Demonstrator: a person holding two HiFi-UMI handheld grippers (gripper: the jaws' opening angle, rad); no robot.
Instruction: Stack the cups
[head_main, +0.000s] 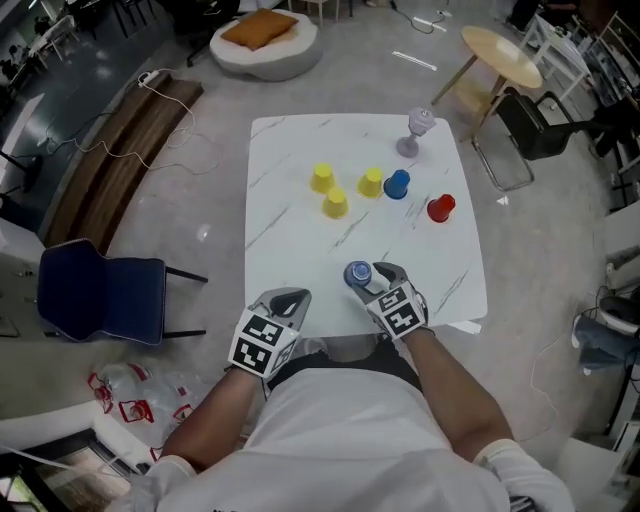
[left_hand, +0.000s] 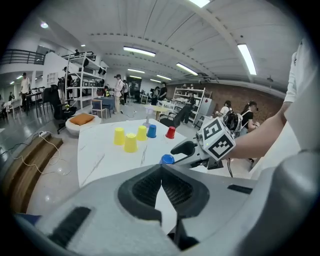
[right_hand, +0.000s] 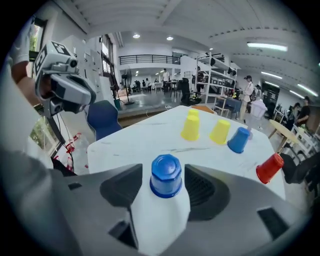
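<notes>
- The white table (head_main: 290, 250) holds three yellow cups (head_main: 335, 203), a blue cup (head_main: 397, 185) and a red cup (head_main: 440, 208), all upside down and unstacked in its far half. The blue cup stands just beside one yellow cup; the red one stands apart to the right.
- A clear stemmed glass (head_main: 420, 128) stands at the far edge.
- A white bottle (right_hand: 162, 205) with a blue cap stands near the front edge, between the cups and the right gripper (right_hand: 165, 172), whose jaws stand wide on either side of it.
- The left gripper (left_hand: 161, 172) hangs at the front edge, jaws closed together on nothing.
- Each gripper's cube carries black-and-white square markers.
- A blue chair (head_main: 100, 290) stands on the floor to the left.
</notes>
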